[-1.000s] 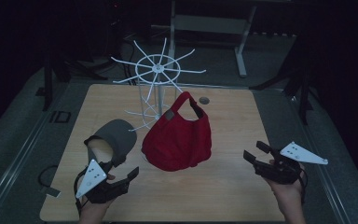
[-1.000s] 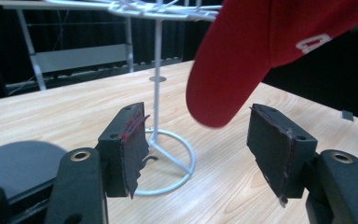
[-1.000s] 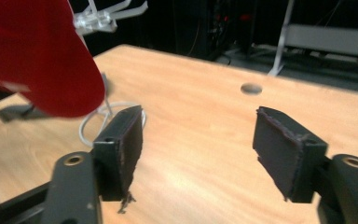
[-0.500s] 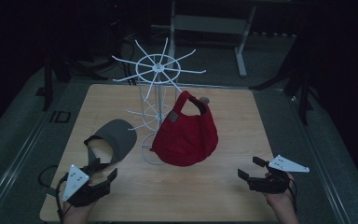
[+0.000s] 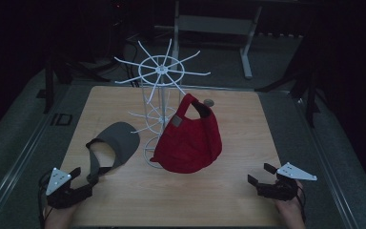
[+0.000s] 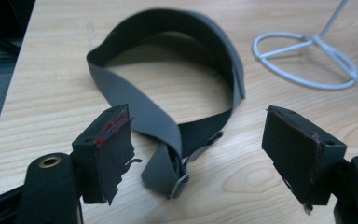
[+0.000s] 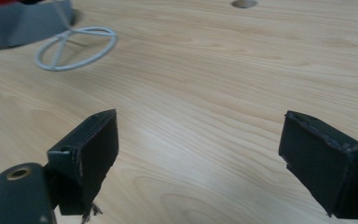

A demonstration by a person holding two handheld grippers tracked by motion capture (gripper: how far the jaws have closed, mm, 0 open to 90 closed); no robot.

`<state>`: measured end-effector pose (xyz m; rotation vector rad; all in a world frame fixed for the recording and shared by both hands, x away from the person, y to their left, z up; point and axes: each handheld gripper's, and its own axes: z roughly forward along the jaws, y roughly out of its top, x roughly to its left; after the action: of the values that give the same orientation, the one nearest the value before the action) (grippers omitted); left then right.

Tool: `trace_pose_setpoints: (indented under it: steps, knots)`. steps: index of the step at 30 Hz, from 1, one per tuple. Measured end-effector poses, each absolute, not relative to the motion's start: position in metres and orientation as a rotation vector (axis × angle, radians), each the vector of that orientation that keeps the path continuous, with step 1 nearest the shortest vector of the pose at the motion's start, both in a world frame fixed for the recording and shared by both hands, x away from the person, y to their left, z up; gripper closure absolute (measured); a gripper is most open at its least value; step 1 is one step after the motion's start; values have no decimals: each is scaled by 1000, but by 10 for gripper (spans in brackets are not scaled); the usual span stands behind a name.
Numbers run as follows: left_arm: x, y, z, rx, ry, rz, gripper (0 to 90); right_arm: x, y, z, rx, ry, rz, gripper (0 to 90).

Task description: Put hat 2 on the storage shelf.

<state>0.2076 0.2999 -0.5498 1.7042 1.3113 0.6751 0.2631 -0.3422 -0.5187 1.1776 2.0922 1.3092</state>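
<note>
Red cap (image 5: pixel 190 140) hangs on rack (image 5: pixel 158 95) | left tool (image 5: pixel 74 191) apart, just opened, empty, facing visor (image 6: pixel 168 93) strap | right tool (image 5: pixel 262 183) apart, just opened, empty, lower right over bare counter (image 5: pixel 124 200)

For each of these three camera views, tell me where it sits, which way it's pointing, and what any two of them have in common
High view: fixed above the person's side, facing forward and down on the table; shows both hands, the left gripper, the right gripper and the red cap hung on the white rack.
Left gripper view: rides the left gripper, looking along its open jaws at the grey visor.
Right gripper view: rides the right gripper, open jaws over bare wood.
Shared: both gripper views catch the rack's ring base and the visor.
</note>
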Motion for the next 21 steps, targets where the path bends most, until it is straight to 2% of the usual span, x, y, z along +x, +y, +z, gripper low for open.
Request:
trace_pose_setpoints:
  steps: [16, 17, 19, 21]
  knots:
    - [241, 291, -564, 1893, 1353, 636, 267, 266, -373, -550, 1280, 1970, 1248, 133]
    - [241, 289, -565, 1897, 1355, 640, 289, 266, -374, -551, 1282, 1969, 1244, 133]
    - [242, 289, -566, 1910, 1357, 645, 400, 267, -374, -553, 1285, 1968, 1236, 133]
    - [244, 289, -566, 1918, 1373, 629, 452, 267, -374, -554, 1293, 1962, 1236, 133]
